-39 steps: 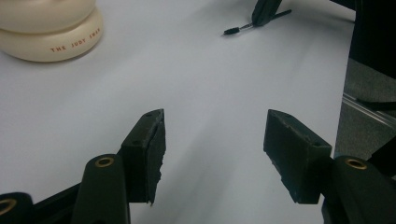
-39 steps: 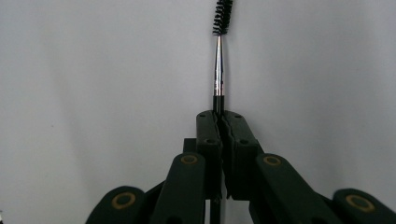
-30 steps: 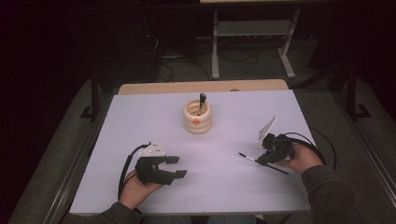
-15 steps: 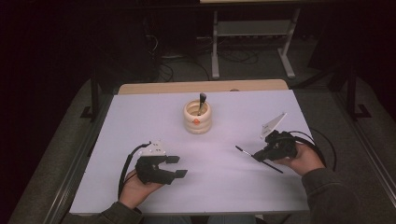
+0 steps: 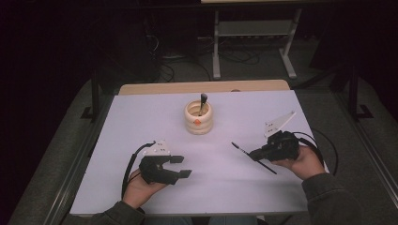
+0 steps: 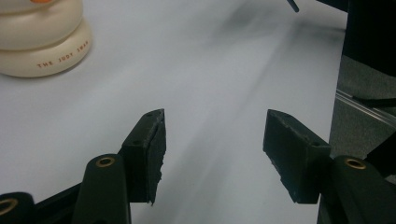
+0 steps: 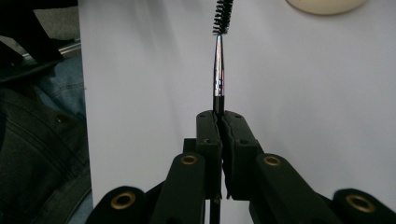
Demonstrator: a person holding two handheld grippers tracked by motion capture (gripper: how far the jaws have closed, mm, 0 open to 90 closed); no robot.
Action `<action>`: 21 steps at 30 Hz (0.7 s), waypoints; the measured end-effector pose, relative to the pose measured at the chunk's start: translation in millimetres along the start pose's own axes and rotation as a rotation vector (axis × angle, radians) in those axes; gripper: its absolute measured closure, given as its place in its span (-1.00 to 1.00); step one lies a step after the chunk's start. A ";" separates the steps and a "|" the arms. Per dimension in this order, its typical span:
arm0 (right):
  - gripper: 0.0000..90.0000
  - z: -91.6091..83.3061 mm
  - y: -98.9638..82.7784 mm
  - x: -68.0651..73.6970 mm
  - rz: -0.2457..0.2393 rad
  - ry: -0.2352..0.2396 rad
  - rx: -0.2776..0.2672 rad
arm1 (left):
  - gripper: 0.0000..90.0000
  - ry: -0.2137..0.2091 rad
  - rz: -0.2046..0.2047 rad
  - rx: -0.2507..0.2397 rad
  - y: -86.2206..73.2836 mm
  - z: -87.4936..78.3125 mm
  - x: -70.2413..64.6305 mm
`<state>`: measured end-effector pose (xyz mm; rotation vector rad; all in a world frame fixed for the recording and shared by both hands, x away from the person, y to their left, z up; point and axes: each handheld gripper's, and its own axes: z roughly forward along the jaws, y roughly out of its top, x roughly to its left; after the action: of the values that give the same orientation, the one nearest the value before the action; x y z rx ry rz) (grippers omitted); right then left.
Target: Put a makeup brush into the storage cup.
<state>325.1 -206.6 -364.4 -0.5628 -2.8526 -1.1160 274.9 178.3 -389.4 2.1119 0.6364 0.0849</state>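
The right gripper [image 5: 256, 153] has its jaws pressed together on a thin brush [image 7: 218, 70], pinching the shiny handle; in the right gripper view the bristled spiral tip points ahead over the white table [image 5: 141, 122]. In the high view the brush [image 5: 241, 149] juts out to both sides of the jaws, above the table's right part. The left gripper [image 5: 180, 166] sits low at the near left with its jaws spread and nothing between them. A cream ringed holder [image 5: 198, 118] stands mid-table with a dark-tipped tool [image 5: 202, 100] upright inside
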 end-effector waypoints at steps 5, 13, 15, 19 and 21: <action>0.89 1.2 3.8 5.1 0.007 0.021 -0.033 | -0.13 -0.004 0.001 -0.006 1.7 1.0 -1.3; 0.89 7.5 10.7 13.4 0.004 0.054 -0.091 | -0.12 -0.011 0.017 0.001 6.8 3.2 -4.3; 0.89 8.9 12.6 14.5 -0.003 0.055 -0.098 | -0.12 -0.012 0.021 -0.002 8.2 3.9 -5.1; 0.89 11.6 16.9 18.4 -0.005 0.073 -0.126 | -0.12 -0.015 0.029 -0.003 10.2 4.5 -5.9; 0.89 12.8 18.4 19.9 -0.002 0.079 -0.135 | -0.12 -0.015 0.032 -0.004 10.6 4.6 -6.1</action>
<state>314.2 -179.3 -358.8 -0.5097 -2.7274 -1.3085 275.3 167.0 -382.8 2.1168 0.5928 0.0877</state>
